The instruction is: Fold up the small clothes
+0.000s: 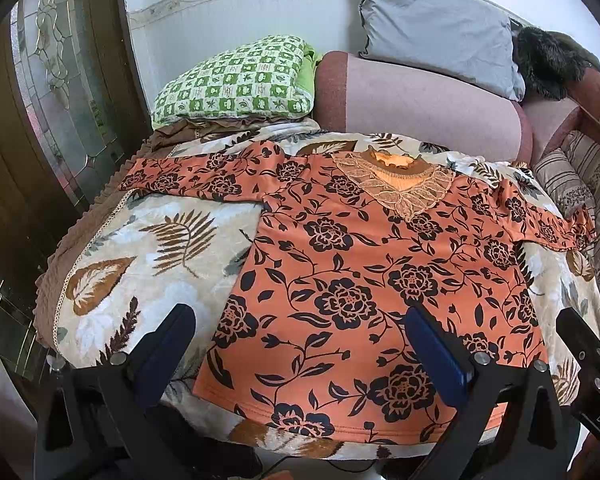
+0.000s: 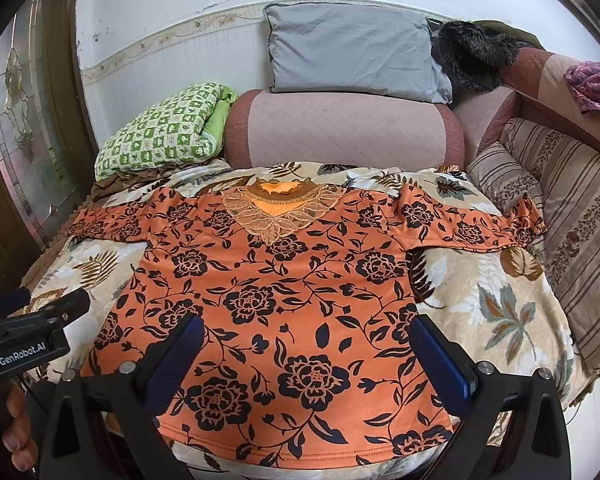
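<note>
One garment only: an orange floral blouse (image 2: 284, 300) is lying flat, face up, on a leaf-print sofa cover (image 2: 500, 312), neckline and lace collar (image 2: 276, 216) pointing away toward the backrest (image 2: 340, 128), hem nearest the cameras. Both sleeves are spreading out sideways; the left sleeve (image 1: 188, 178) is reaching toward the cover's brown edge, the right sleeve (image 2: 480, 224) is ending near a striped cushion (image 2: 560, 200).

Left gripper (image 1: 300, 344) is hovering above the hem's left part, jaws standing wide apart, nothing between them. Right gripper (image 2: 306, 356) is hovering over the hem's right part, jaws likewise apart and holding nothing. Neither appears to be touching cloth.

Judging the fabric: thin, light, stretchy knit, probably slick, sagging and sliding once lifted. No stiffness to rely on; any fold will be needing a drag across the cover to stay smooth. Lace looks delicate, so better avoiding it.

Likely best holds: pinching each sleeve near the cuff for folding inward, or taking the two hem corners where the stitched edge is giving a firmer bite. Folding appears not yet begun.
</note>
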`<state>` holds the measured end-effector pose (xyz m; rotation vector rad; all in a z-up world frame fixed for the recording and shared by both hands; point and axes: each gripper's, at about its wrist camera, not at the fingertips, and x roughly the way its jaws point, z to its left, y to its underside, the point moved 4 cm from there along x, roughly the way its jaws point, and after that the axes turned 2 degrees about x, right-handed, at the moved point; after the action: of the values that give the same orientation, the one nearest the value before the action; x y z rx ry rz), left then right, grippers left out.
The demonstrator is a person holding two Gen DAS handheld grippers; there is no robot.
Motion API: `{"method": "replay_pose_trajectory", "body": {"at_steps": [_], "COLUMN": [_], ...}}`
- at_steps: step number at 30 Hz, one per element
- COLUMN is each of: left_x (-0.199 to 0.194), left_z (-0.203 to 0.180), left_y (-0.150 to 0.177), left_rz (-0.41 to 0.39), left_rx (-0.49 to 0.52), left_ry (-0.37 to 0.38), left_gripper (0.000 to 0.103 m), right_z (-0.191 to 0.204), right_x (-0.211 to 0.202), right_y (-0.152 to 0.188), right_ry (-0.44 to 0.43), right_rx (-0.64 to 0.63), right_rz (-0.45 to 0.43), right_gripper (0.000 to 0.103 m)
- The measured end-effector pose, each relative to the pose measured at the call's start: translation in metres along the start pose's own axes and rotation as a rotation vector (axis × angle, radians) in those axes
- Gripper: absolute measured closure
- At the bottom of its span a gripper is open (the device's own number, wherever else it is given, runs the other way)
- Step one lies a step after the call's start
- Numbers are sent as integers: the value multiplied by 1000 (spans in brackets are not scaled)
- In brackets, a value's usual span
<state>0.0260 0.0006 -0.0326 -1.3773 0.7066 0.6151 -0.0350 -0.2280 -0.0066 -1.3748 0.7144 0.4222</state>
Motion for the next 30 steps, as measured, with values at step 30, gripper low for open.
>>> {"method": "replay_pose_trajectory", "body": {"at_steps": [30], "left_x": [0], "left_z": [1], "left_y": [-1], "left_rz": [3], "left_rx": [1], "left_ry": [-2], "left_gripper": [0], "right_z": [0], "right_x": [-1], "right_y": [-3], "right_ry": [0], "right_rx": [-2], "right_rz": [-7], "right_gripper": [0]}}
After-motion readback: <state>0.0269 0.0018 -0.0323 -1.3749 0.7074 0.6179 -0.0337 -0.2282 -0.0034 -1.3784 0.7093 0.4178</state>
